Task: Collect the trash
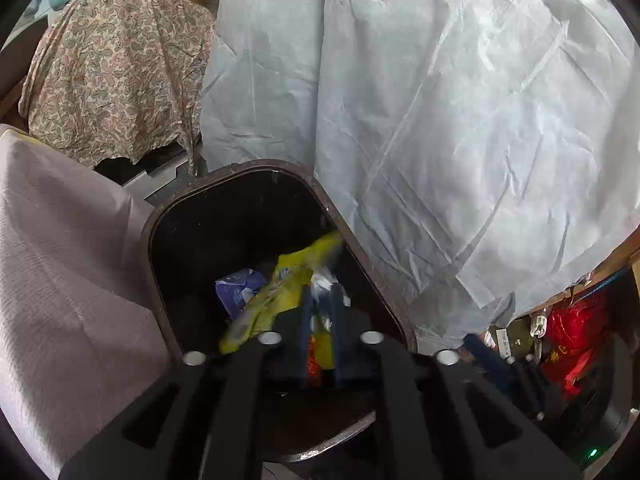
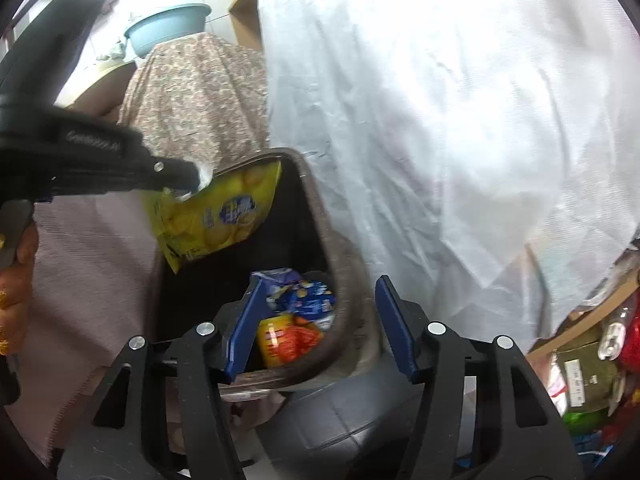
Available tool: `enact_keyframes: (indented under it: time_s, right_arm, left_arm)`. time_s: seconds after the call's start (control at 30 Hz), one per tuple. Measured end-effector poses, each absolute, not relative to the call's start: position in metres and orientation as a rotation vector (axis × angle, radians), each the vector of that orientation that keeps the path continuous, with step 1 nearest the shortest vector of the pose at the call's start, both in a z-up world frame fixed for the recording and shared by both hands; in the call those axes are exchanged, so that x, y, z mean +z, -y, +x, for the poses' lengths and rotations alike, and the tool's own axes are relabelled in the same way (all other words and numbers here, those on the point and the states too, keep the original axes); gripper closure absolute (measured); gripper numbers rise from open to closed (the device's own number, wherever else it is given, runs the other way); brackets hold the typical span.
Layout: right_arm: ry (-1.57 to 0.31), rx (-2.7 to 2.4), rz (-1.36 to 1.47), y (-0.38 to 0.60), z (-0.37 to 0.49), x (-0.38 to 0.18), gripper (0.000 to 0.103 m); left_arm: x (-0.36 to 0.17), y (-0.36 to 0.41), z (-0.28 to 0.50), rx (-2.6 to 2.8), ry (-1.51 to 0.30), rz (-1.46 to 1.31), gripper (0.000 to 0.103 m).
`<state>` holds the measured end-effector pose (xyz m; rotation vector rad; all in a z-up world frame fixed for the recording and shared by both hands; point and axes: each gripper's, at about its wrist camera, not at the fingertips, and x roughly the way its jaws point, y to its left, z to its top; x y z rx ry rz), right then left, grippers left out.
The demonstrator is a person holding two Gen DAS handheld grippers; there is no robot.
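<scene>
With your left gripper fingers clamped on the yellow chip bag over the bin, release only once it hangs clear inside the rim, keeping your right gripper fingers apart and empty.

Cluttered home storage corner, cloth-draped furniture, washbasin, trash bin

Black plastic right claw, blue finger pads, silver screw heads (four across), bare hand
</scene>
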<state>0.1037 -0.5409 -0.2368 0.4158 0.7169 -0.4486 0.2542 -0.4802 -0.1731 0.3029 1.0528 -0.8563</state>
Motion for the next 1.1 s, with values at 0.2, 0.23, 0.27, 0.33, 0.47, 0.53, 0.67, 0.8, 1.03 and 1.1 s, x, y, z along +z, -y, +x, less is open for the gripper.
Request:
enact_keyframes:
  time_s: [0.2,0.23,0.27,0.33,0.47,0.53,0.67,0.8,1.03,1.1]
  right_arm:
    - [-0.698,-0.491,0.422,0.551,0.098,-0.231,0.035]
    - [-0.697,-0.502,0.408,0.551,0.097,-0.229,0.035]
    - [-0.696,-0.513,0.393,0.55,0.096,-0.227,0.035]
    - [-0.682,-0.521,0.375,0.549,0.092,-0.219,0.034]
    - [-0.612,-0.558,0.337,0.542,0.084,-0.199,0.021]
    - [-0.563,-0.575,0.3,0.533,0.081,-0.183,0.016]
    - [-0.459,-0.567,0.215,0.505,0.077,-0.146,0.008]
    - [-0.387,-0.529,0.16,0.473,0.078,-0.115,0.006]
    - [-0.266,-0.405,0.146,0.414,0.067,-0.071,0.006]
    - [-0.239,-0.355,0.154,0.397,0.065,-0.063,0.006]
  left_arm:
    - [-0.157,0.475,0.247,-0.843,-0.971,0.317,0.04]
    - [-0.152,0.474,0.244,-0.845,-0.972,0.323,0.037]
    - [-0.147,0.471,0.241,-0.852,-0.956,0.324,0.035]
    - [-0.134,0.464,0.231,-0.865,-0.909,0.325,0.03]
    - [-0.105,0.438,0.212,-0.887,-0.811,0.305,0.02]
    - [-0.087,0.418,0.203,-0.894,-0.754,0.288,0.014]
    - [-0.056,0.369,0.186,-0.866,-0.627,0.229,0.006]
    - [-0.036,0.317,0.169,-0.785,-0.505,0.168,0.006]
    - [-0.019,0.229,0.149,-0.579,-0.388,0.123,0.006]
    - [-0.017,0.207,0.144,-0.523,-0.377,0.089,0.006]
